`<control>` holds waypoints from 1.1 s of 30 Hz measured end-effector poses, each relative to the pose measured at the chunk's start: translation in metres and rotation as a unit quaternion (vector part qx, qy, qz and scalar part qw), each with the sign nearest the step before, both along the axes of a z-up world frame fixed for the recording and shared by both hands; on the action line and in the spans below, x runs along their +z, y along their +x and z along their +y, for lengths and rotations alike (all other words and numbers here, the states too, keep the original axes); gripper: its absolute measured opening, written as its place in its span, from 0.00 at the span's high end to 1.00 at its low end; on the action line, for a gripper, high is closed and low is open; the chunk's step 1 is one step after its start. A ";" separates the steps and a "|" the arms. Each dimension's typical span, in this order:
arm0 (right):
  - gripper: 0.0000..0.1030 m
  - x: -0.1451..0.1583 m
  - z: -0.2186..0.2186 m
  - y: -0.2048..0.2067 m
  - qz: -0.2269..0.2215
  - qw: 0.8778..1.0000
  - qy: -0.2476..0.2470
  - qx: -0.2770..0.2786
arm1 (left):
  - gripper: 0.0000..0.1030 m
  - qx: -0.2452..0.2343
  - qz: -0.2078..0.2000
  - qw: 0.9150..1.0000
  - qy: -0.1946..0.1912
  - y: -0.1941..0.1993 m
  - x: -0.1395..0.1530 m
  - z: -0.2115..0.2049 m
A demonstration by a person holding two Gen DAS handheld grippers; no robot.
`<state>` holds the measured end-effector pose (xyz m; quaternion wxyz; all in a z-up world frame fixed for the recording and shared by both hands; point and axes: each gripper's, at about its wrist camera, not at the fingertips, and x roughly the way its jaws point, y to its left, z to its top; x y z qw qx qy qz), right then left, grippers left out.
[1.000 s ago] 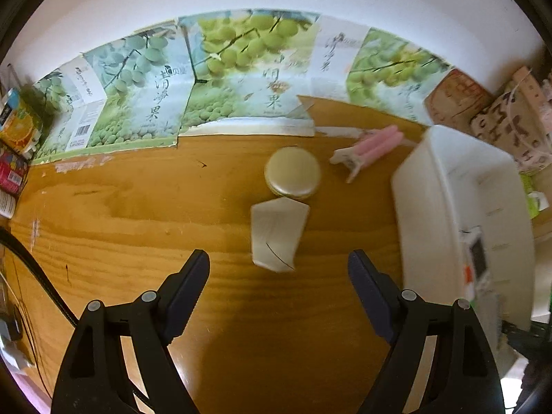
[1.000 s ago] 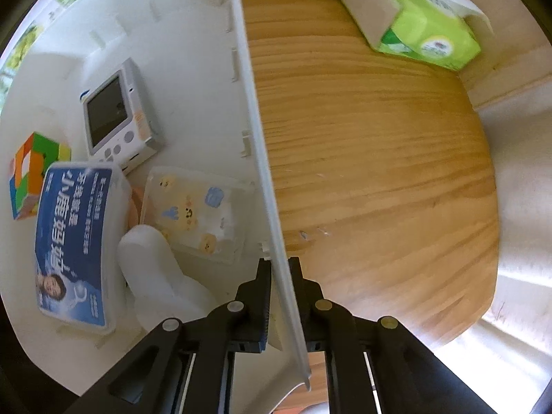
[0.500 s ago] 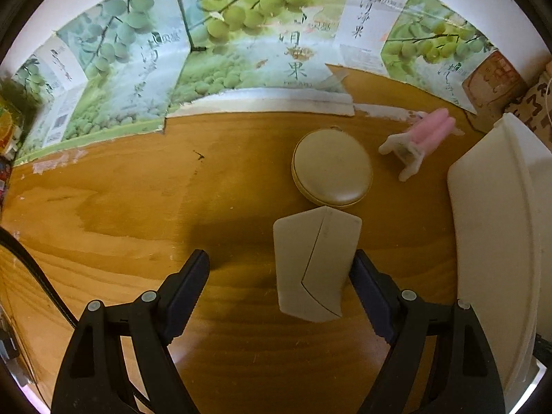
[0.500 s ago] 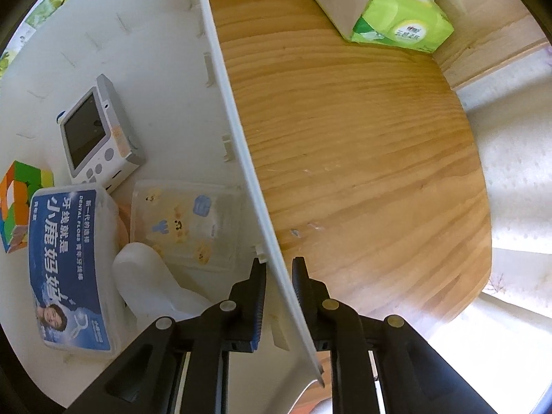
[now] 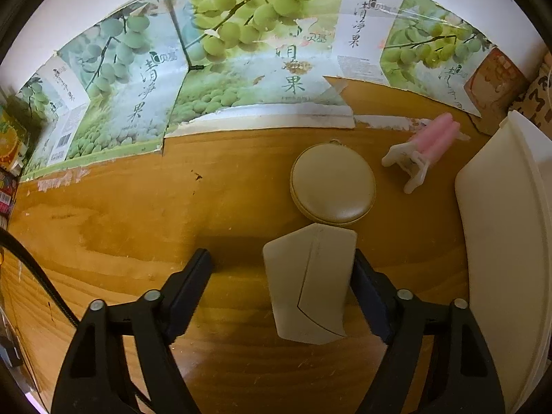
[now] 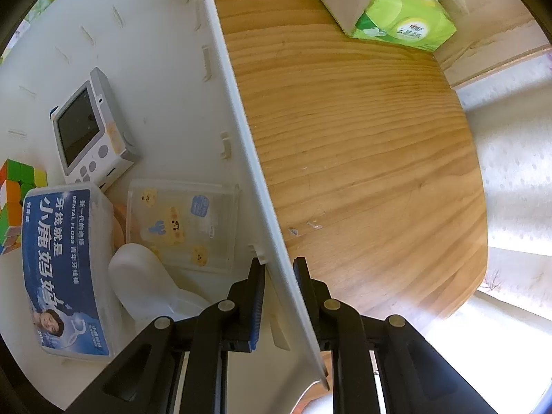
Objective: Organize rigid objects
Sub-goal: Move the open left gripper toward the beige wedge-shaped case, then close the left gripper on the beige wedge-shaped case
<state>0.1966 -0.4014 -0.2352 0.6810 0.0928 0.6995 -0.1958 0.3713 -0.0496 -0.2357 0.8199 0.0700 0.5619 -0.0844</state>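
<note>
While the left gripper (image 5: 281,269) stands wide open around a beige case (image 5: 308,284) on the table (image 5: 120,227), only the right view shows the right gripper (image 6: 278,276) clamping the bin wall (image 6: 241,145).

Left tongs (image 5: 281,269) spread wide and low, right tongs (image 6: 278,276) nearly closed

One round case (image 5: 332,192), one clip (image 5: 421,150)

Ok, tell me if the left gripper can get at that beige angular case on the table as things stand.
Probably yes. The left gripper is open with the beige case lying between its fingers, nearer the right one. Nothing covers it; the round compact sits just beyond it.
</note>
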 end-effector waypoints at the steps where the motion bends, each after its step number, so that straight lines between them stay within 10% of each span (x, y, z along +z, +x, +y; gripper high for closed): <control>1: 0.84 0.000 0.000 0.000 0.000 1.000 0.000 0.000 | 0.28 -0.001 -0.003 1.000 -0.001 0.001 0.000 -0.001; 7: 0.84 0.001 0.001 -0.002 -0.005 1.000 0.000 -0.001 | 0.50 0.002 -0.013 1.000 -0.004 0.001 0.007 -0.003; 33: 0.87 0.017 0.009 -0.026 -0.036 0.996 0.026 0.079 | 0.51 0.064 -0.007 0.998 -0.004 -0.103 0.049 0.013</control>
